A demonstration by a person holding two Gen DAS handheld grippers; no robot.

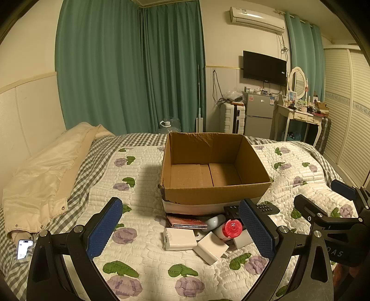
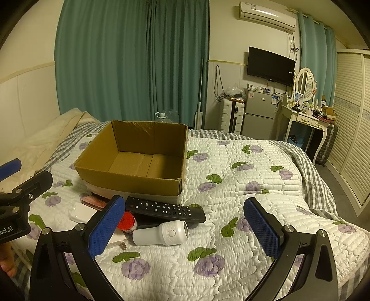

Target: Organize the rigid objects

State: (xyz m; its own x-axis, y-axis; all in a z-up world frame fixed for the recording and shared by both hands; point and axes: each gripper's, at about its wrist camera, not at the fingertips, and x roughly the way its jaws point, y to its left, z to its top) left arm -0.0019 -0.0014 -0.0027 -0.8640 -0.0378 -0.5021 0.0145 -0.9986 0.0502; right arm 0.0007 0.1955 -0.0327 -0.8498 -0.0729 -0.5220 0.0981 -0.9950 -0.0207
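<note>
Overall, a bed with a white quilt (image 1: 143, 259) printed with purple flowers fills the foreground; a grey checked sheet (image 1: 92, 157) shows at its edges and a cream jacket (image 1: 46, 176) lies along the left side. Green curtains (image 1: 129, 69) cover the far wall. To the right stand a white suitcase (image 1: 232, 117), a small grey fridge (image 1: 260, 114) and a dressing table with an oval mirror (image 1: 297, 82); a dark television (image 1: 264, 68) and an air conditioner (image 1: 256, 18) hang on the wall.

An open cardboard box (image 1: 215, 192), with nothing visible inside, sits on the quilt. Just in front of its near wall lies a cluster of small things.

Left wrist view: the left gripper (image 1: 181, 228) is spread wide, holding nothing, and frames two white chargers (image 1: 179, 238) (image 1: 210, 249), a red-capped bottle (image 1: 230, 229) and a flat red packet (image 1: 185, 222). A phone (image 1: 24, 249) lies at the lower left. The right gripper (image 1: 323, 196) enters at the right edge.

Right wrist view: the right gripper (image 2: 185, 228) is likewise wide open and empty. Only here do the black remote control (image 2: 165, 208), seen whole, and a white handheld device (image 2: 161, 233) with a round button appear clearly; the bottle is half hidden behind the left finger (image 2: 106, 227).
</note>
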